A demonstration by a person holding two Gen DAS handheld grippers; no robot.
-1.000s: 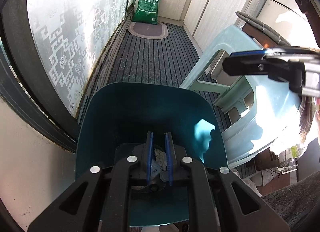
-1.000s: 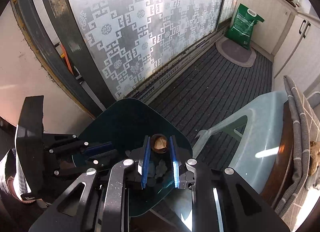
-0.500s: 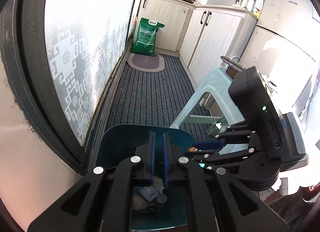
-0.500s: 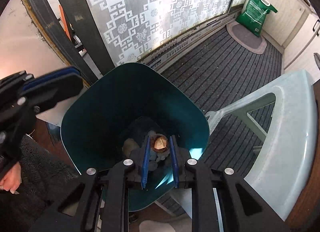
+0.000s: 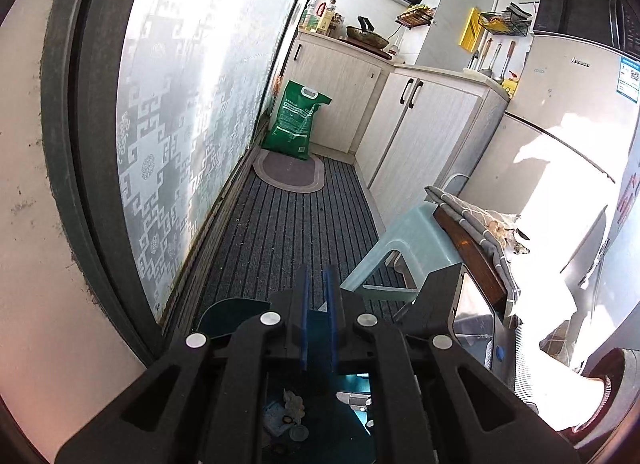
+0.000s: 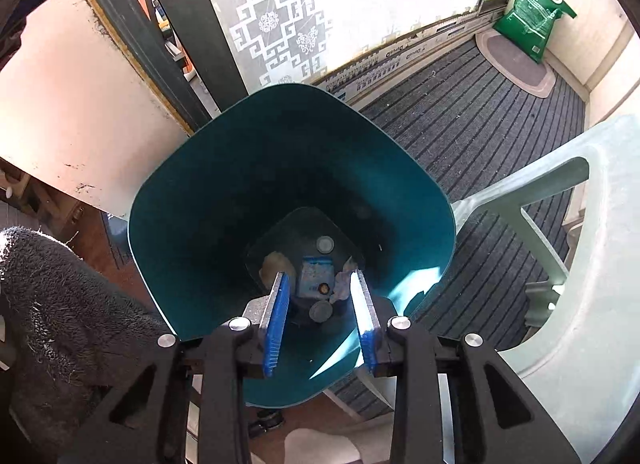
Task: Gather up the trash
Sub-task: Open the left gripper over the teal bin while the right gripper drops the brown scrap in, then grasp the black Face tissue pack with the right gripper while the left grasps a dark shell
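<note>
A green sack [image 5: 298, 123] is being propped against the pale cabinets [image 5: 420, 131] at the far end of the striped floor mat [image 5: 288, 236], with an oval rug [image 5: 289, 171] lying just in front of it. The frosted patterned glass door [image 5: 176, 111] is being lit brightly from behind. A pale plastic stool [image 6: 576, 232] is standing on the mat, and a grey checked cloth [image 5: 476, 223] is being draped over a wooden board beside it. Bottles [image 5: 320, 17] and a pan [image 5: 366, 31] are being kept on the counter [image 5: 440, 71], near the fridge [image 5: 560, 111].
</note>
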